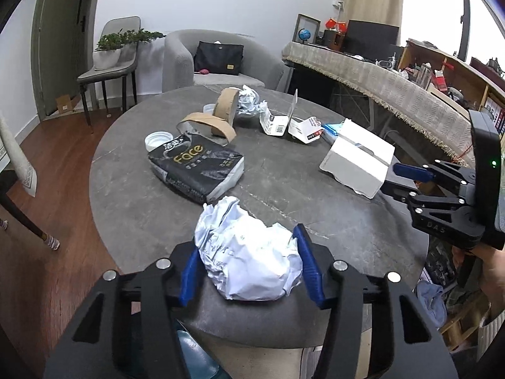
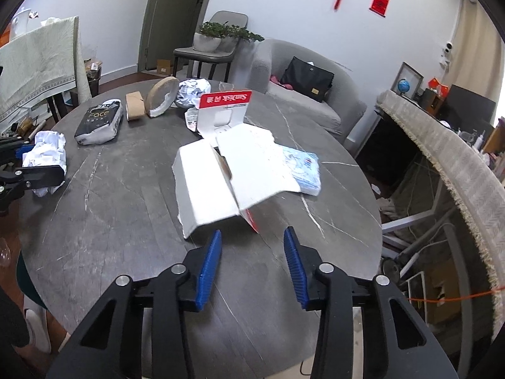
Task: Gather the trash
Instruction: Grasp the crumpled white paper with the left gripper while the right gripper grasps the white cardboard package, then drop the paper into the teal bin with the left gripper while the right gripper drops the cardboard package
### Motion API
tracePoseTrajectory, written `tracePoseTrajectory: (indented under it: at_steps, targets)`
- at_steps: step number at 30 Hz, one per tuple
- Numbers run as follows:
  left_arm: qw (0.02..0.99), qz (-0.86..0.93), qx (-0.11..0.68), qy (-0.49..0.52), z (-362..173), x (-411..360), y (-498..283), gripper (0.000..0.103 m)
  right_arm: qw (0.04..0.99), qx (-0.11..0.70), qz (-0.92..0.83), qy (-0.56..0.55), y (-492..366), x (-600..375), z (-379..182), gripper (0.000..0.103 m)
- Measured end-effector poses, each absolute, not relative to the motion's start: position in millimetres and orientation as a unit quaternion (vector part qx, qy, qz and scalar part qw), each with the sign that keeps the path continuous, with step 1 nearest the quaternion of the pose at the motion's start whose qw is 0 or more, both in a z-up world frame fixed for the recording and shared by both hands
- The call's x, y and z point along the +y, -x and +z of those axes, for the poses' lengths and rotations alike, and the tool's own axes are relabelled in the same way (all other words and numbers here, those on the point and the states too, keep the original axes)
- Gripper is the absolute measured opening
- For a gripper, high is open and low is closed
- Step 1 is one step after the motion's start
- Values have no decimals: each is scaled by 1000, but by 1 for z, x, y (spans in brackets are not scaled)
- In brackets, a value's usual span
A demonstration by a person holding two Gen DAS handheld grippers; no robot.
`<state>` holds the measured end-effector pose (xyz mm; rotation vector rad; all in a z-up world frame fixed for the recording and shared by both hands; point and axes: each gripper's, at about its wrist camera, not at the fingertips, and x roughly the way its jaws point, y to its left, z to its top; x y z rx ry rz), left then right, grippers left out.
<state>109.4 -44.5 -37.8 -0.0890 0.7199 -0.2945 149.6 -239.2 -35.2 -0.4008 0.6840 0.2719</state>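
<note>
Crumpled white paper ball [image 1: 249, 262] (glossy-creased) on matt grey stone-look table [image 1: 284, 183].

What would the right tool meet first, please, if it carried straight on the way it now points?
Most likely the torn white cardboard box, lying just ahead of the right tool on the table. Its near edge sits right beyond the fingertips, though the exact gap is hard to judge.

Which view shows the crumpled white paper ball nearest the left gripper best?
The left wrist view: the crumpled paper ball fills the foreground between the left gripper fingers. The right wrist view shows it only small at the left edge, partly hidden by that gripper's fingers.
</note>
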Motion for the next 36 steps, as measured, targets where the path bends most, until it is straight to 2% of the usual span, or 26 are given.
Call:
tracePoseTrajectory:
  at_steps: [4,17,20,21,24,36]
  targets:
    - [922,-151,351,53,-38,-41,-114,54,912,333,138,196,-157,-234,-36,30]
    - [922,-160,350,54,-36,-33,-119,54,911,330,142,201,-173,-210,-31,28]
    - [923,-158,348,52,-35,-28,-119,54,912,330,138,201,-178,-203,-30,17]
    - [923,-157,347,52,-34,-26,-118,54,913,329,136,201,-179,-201,-30,10]
    - [925,-155,342,59,-29,-16,-116,54,917,325,131,188,-184,-198,-25,2]
    - [934,-126,330,62,-18,23,-92,54,931,300,153,144,-161,-180,-3,2]
